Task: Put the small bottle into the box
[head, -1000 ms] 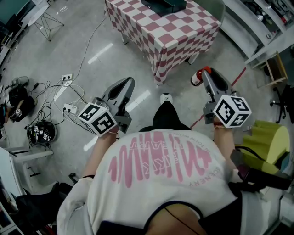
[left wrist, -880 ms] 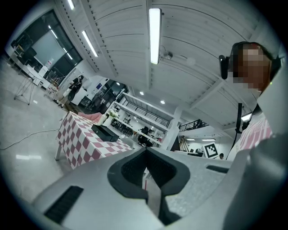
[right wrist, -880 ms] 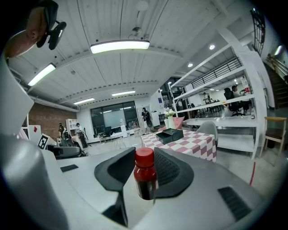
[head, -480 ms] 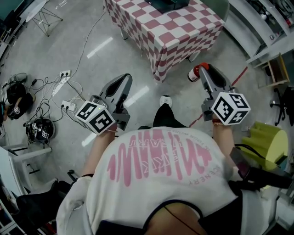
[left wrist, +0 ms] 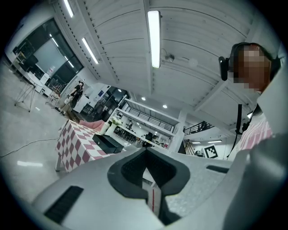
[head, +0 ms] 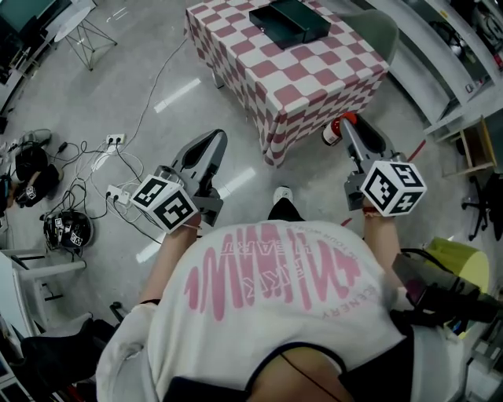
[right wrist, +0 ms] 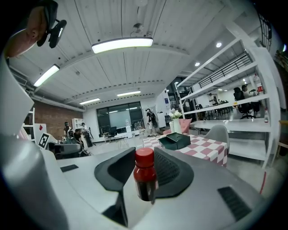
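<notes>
A small dark bottle [right wrist: 145,179] with a red cap stands upright between the jaws of my right gripper [right wrist: 145,155], which is shut on it. In the head view the right gripper [head: 343,126] holds the bottle [head: 333,133] over the floor, just short of the near right corner of the pink-checked table [head: 314,86]. The dark open box [head: 289,20] lies on that table at its far end; it also shows as box [right wrist: 177,140] ahead of the bottle. My left gripper [head: 212,141] hangs over the floor left of the table, jaws together and empty, left gripper [left wrist: 146,155].
Power strips and cables [head: 118,141] trail over the floor at the left, with headsets [head: 69,228] beside them. White shelves [head: 464,71] run along the right. A yellow-green seat [head: 456,247] is at the near right. A grey chair [head: 369,27] stands behind the table.
The table and box have come further into the head view and lower in it. Both grippers keep their pose, the bottle still in the right one.
</notes>
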`<state>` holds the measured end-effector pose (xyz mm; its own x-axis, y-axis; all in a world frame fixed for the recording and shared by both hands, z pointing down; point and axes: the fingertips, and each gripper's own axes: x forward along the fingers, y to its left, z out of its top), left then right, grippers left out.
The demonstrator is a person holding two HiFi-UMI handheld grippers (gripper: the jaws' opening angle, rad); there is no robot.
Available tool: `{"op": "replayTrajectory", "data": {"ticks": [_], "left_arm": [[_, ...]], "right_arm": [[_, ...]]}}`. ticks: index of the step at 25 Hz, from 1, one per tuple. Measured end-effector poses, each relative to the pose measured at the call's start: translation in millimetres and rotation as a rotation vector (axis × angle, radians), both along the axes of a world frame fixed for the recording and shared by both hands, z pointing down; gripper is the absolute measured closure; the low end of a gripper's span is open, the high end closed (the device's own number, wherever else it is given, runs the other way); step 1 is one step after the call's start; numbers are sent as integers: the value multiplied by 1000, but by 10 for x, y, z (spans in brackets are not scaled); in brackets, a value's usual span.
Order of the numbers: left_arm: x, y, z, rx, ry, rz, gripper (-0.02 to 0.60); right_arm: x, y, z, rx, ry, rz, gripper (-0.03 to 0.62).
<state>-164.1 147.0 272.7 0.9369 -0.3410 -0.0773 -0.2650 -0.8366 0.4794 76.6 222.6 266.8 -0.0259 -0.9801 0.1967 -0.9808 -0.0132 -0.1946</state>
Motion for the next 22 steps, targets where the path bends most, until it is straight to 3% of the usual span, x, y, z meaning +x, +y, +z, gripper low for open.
{"op": "replayTrajectory", "data": {"ticks": [15,22], "left_arm": [[661,-640,-276,57,7,-19,575],[843,-959,-199,33,5,-58,575]], "right_arm": [[563,-859,-275,67,9,-63,467],[837,-1232,-243,71,1,-93,467]]}}
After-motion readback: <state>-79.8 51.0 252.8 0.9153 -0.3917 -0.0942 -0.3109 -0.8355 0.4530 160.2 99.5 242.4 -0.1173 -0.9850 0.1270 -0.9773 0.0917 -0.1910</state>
